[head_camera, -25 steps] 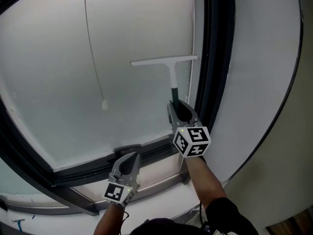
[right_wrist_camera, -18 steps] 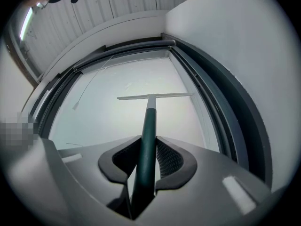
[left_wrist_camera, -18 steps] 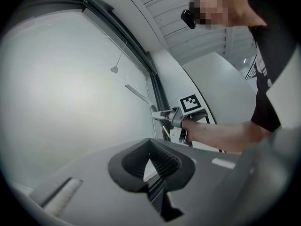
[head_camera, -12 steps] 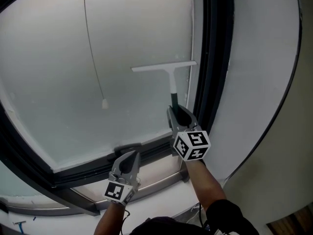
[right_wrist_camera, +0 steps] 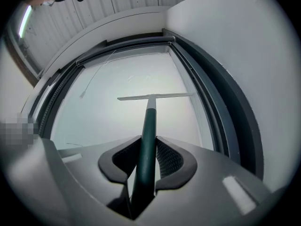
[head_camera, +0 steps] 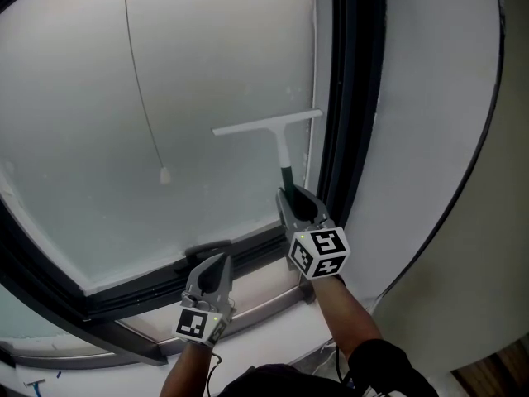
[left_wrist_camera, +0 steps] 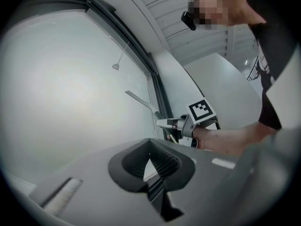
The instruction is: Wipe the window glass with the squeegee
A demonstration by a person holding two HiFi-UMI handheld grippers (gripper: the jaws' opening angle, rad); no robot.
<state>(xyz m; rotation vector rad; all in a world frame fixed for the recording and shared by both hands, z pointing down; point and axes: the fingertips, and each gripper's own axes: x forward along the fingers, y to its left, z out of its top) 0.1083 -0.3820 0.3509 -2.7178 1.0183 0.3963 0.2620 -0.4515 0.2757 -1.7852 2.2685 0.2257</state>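
Right gripper (head_camera: 294, 198) grasps the squeegee (head_camera: 280, 145), blade on the window glass (head_camera: 207, 73) at right (wiping seemingly underway, unfinished); left gripper (head_camera: 216, 263) clenched, empty.

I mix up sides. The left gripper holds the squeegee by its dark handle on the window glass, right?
Wrong side: the right gripper holds the squeegee by its dark handle on the window glass. The right gripper view shows it.

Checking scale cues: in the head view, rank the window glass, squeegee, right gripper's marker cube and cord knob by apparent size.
1. window glass
2. squeegee, by span
3. marker cube on the right gripper: nearer the camera, similar area, so unsure
4. cord knob
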